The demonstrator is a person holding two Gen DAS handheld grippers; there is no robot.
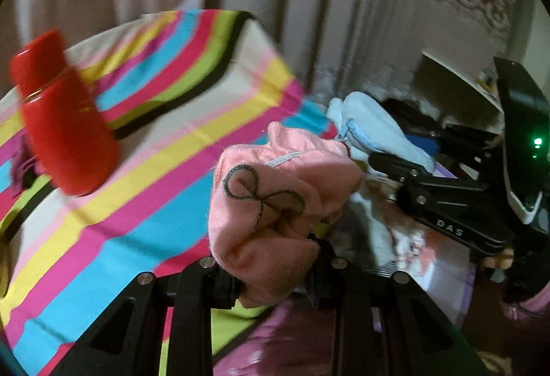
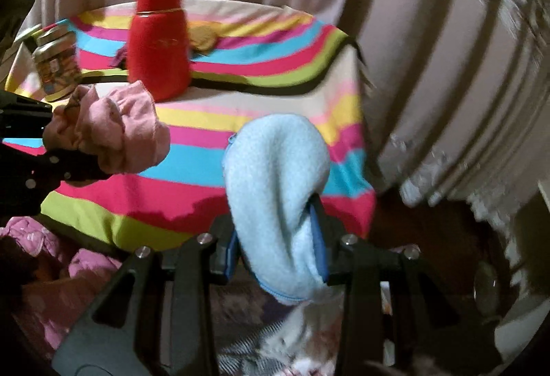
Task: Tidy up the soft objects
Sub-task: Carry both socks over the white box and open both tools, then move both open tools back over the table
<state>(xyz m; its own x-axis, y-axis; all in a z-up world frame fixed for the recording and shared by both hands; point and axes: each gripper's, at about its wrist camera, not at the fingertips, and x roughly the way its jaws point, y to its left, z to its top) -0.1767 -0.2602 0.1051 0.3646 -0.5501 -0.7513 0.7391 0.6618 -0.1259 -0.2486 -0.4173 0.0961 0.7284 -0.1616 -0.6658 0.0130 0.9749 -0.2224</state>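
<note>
My left gripper (image 1: 271, 276) is shut on a bunched pink knit cloth (image 1: 275, 200) with a grey stitched bow, held above the striped tablecloth (image 1: 137, 204). The pink cloth also shows in the right wrist view (image 2: 113, 132) at the left. My right gripper (image 2: 278, 249) is shut on a light blue fleece pouch (image 2: 275, 183) with a zip, held up over the table's near right part. The pouch and right gripper also show in the left wrist view (image 1: 374, 132), just right of the pink cloth.
A red flask (image 2: 160, 42) stands upright on the striped tablecloth (image 2: 257, 66), and also shows in the left wrist view (image 1: 62, 114). A labelled jar (image 2: 56, 63) stands at the table's left. Pale curtains (image 2: 429, 49) hang behind. Pink bedding (image 2: 51, 273) lies below.
</note>
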